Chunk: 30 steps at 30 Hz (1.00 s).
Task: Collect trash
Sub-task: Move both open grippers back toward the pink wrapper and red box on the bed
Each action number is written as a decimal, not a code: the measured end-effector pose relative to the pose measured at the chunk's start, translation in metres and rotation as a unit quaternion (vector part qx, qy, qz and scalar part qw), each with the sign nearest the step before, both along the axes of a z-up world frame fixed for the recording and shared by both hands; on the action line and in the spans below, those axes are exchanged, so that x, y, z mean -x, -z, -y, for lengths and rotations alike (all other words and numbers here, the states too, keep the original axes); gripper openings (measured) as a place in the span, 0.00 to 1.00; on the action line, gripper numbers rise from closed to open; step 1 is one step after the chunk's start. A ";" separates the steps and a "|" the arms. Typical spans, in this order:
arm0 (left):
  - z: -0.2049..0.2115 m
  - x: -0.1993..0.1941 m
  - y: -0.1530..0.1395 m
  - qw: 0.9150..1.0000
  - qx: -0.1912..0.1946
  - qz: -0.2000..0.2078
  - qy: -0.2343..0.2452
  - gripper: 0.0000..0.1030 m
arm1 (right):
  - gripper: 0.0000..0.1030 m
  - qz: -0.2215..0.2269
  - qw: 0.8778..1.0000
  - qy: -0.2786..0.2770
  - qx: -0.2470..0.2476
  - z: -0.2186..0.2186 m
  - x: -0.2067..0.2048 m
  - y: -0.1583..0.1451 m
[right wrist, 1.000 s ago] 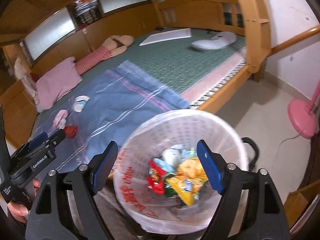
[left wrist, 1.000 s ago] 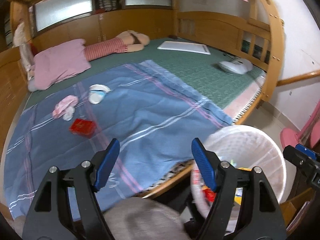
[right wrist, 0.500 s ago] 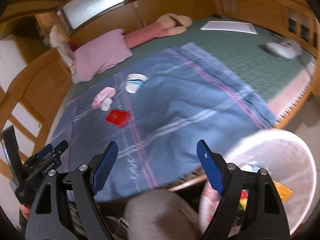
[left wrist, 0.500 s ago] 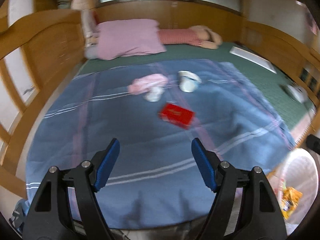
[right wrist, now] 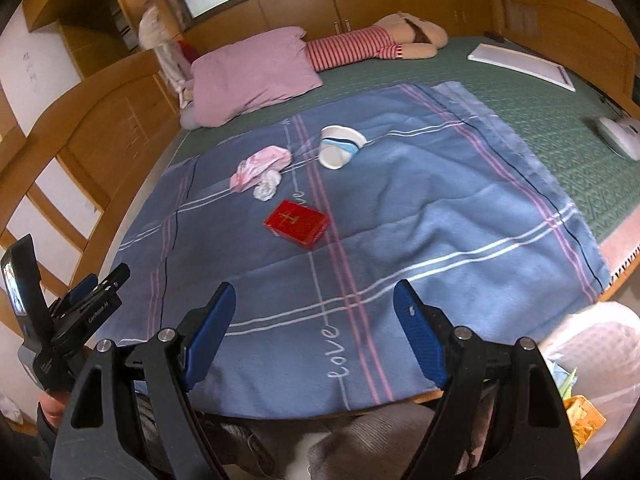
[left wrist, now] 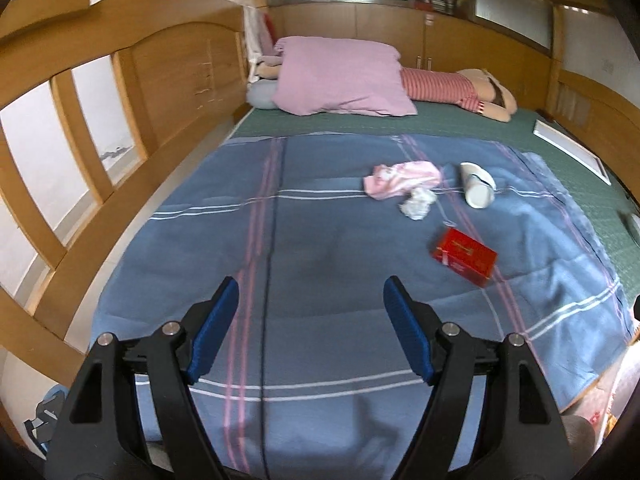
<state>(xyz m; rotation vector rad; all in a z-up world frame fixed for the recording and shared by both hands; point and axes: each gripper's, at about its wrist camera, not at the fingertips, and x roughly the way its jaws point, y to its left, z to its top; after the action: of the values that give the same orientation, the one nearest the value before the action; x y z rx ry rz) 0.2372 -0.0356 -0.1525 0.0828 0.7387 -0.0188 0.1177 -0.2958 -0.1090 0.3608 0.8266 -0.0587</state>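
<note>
reaching for the red box (right wrist: 297, 223) at mid-frame on the blue blanket (right wrist: 400, 216) goes best with the empty, spread right gripper (right wrist: 318, 336) straddling its short sides, while the left gripper's (left wrist: 310, 328) empty jaws are opening.

Left gripper (left wrist: 310, 330) tilted downward, jaws opening with nothing between them, right gripper (right wrist: 314, 330) tilted downward, jaws wide apart and empty, both side by side

Red box (left wrist: 464, 256), striped blue blanket (left wrist: 320, 240)
</note>
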 end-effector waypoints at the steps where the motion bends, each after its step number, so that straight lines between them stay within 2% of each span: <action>1: -0.005 -0.004 0.001 1.000 -0.002 0.002 -0.005 0.76 | 0.77 -0.002 1.000 -0.005 0.001 -0.005 -0.005 0.001; 7: -0.034 -0.022 0.012 0.999 -0.011 0.005 -0.033 0.81 | 0.77 -0.014 0.999 -0.033 -0.004 -0.031 -0.041 0.012; 12: -0.065 -0.042 0.026 0.998 -0.022 0.008 -0.066 0.86 | 0.77 -0.027 0.998 -0.058 -0.015 -0.053 -0.088 0.027; 17: -0.096 -0.059 0.047 0.995 -0.005 -0.009 -0.101 0.87 | 0.77 -0.033 0.997 -0.068 -0.030 -0.064 -0.149 0.039; 20: -0.111 -0.067 0.058 0.993 0.003 -0.024 -0.116 0.87 | 0.77 -0.043 0.996 -0.074 -0.022 -0.071 -0.190 0.048; 26: -0.132 -0.070 0.062 0.990 0.022 -0.029 -0.136 0.89 | 0.77 -0.070 0.994 -0.081 0.002 -0.086 -0.267 0.076; 30: -0.141 -0.070 0.063 0.989 0.036 -0.036 -0.141 0.89 | 0.77 -0.104 0.992 -0.075 0.013 -0.088 -0.310 0.101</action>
<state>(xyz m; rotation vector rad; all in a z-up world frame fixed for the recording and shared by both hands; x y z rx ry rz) 0.3071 0.1051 -0.2155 -0.0911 0.8153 0.2218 0.4274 -0.2079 -0.2103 0.2695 1.0552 0.0329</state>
